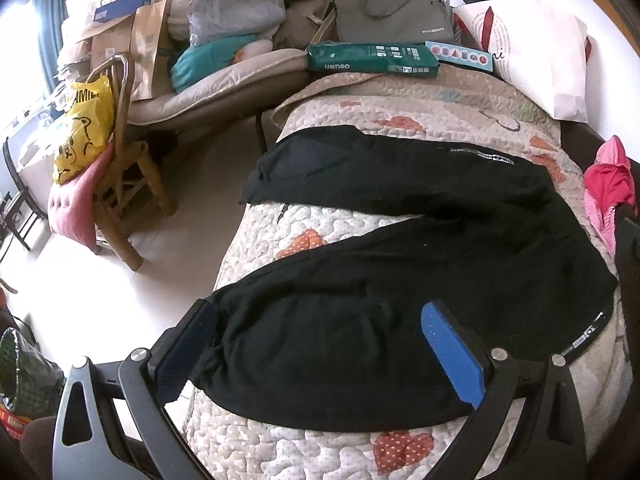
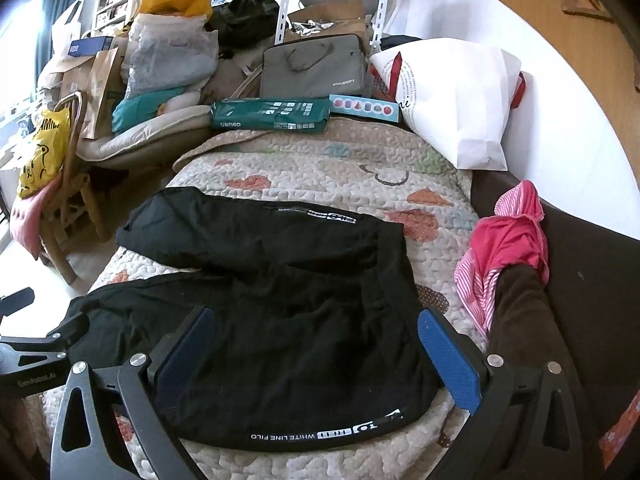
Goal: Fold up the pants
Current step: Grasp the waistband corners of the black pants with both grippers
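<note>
Two grippers, left gripper [image 1: 320, 344] and right gripper [image 2: 316, 344], hover with jaws spread, apparently not touching the black cotton pants [image 2: 280, 320] lying centre-frame on the quilted bedspread [image 2: 320, 168]; pinch near hem and waistband together, lifting evenly.

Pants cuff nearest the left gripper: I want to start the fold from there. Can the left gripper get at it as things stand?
Probably yes. The left gripper is open right over the near cuff of the pants, which lie flat on the quilt, and nothing lies between them.
</note>
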Demonstrator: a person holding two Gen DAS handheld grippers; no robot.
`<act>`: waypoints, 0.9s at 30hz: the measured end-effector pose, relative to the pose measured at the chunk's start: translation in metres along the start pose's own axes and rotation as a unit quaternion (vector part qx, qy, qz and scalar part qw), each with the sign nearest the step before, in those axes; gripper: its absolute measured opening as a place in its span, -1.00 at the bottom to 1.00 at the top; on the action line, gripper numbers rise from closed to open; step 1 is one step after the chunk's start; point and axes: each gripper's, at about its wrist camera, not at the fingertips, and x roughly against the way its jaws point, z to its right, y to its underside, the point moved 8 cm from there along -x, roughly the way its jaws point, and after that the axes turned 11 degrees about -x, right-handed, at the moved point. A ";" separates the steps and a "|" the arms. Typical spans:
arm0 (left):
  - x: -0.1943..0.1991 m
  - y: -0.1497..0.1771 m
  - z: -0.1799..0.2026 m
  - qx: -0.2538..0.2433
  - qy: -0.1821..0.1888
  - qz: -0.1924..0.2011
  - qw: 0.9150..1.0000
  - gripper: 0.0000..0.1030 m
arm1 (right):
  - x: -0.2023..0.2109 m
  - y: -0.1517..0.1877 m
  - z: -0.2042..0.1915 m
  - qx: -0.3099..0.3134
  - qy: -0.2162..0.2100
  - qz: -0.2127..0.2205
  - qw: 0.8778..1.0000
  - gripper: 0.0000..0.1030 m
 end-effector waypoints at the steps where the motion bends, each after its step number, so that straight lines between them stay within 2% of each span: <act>1: -0.003 0.002 -0.001 0.001 -0.001 -0.001 1.000 1.00 | -0.001 -0.001 -0.001 0.001 0.001 0.000 1.000 1.00; 6: -0.017 0.014 -0.007 0.010 -0.002 -0.019 1.000 1.00 | -0.009 0.000 -0.002 0.003 0.003 -0.008 1.000 1.00; 13: -0.035 0.028 -0.012 0.067 0.030 -0.054 0.996 1.00 | -0.021 0.007 -0.008 0.015 0.009 -0.011 1.000 1.00; 18: -0.040 0.034 -0.010 0.077 0.042 -0.073 0.993 1.00 | -0.033 0.018 -0.012 0.023 0.009 -0.022 0.999 1.00; 20: -0.040 0.035 -0.012 0.084 0.066 -0.098 0.989 1.00 | -0.035 0.018 -0.014 0.028 0.002 -0.032 0.999 1.00; 22: -0.036 0.025 -0.019 0.101 0.108 -0.107 0.983 1.00 | -0.036 0.014 -0.013 0.028 -0.007 -0.042 0.999 1.00; 23: -0.035 0.019 -0.024 0.107 0.117 -0.109 0.981 1.00 | -0.036 0.009 -0.011 0.027 -0.013 -0.048 0.998 1.00; 25: -0.036 0.000 -0.041 0.117 0.124 -0.106 0.980 1.00 | -0.038 -0.005 -0.006 0.026 -0.019 -0.050 0.998 1.00; 27: -0.039 -0.022 -0.057 0.112 0.110 -0.089 0.983 1.00 | -0.043 -0.021 0.000 0.030 -0.019 -0.048 0.998 1.00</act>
